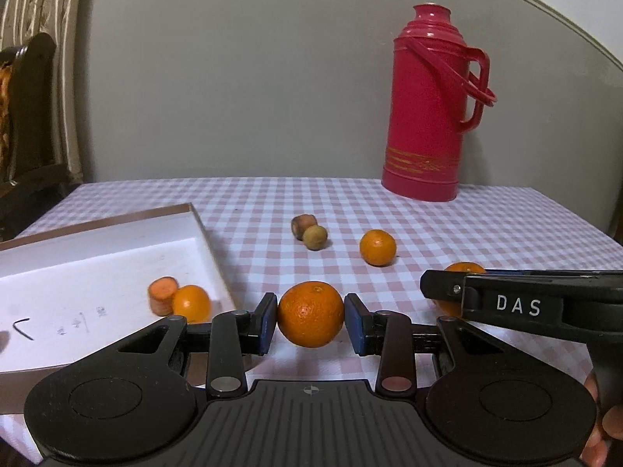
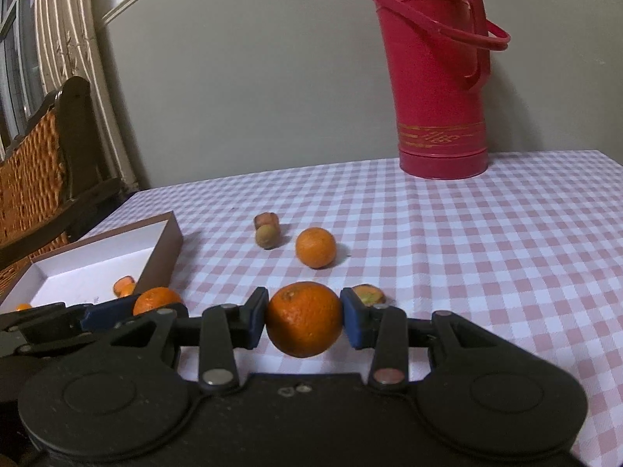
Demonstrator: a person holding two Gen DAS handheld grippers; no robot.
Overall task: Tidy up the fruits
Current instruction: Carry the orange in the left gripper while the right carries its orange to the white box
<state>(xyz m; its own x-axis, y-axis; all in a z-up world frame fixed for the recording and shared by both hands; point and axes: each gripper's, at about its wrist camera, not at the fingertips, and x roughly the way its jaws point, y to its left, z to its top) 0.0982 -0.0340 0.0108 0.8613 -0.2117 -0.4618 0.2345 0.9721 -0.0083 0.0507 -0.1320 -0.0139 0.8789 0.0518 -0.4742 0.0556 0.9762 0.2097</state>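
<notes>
Left wrist view: the shallow white-lined box (image 1: 117, 249) on the tabletop (image 1: 447, 218) holds a carrot chunk (image 1: 162, 295) touching a tangerine (image 1: 191, 303). Left gripper (image 1: 310, 321) and right gripper (image 2: 303, 321) jaws each clench an orange, one apiece (image 1: 310, 313) (image 2: 304, 317).

We see a red thermos flask (image 1: 426, 109) standing upright at the far side of the tabletop (image 1: 486, 225), close to the grey wall (image 1: 241, 78), handle turned right, gold band near its base. Pink-and-white checked cloth covers the tabletop. Off the left edge we note a dark wooden chair (image 2: 74, 148) with a woven cane back, and striped curtain (image 1: 39, 4) behind it.
</notes>
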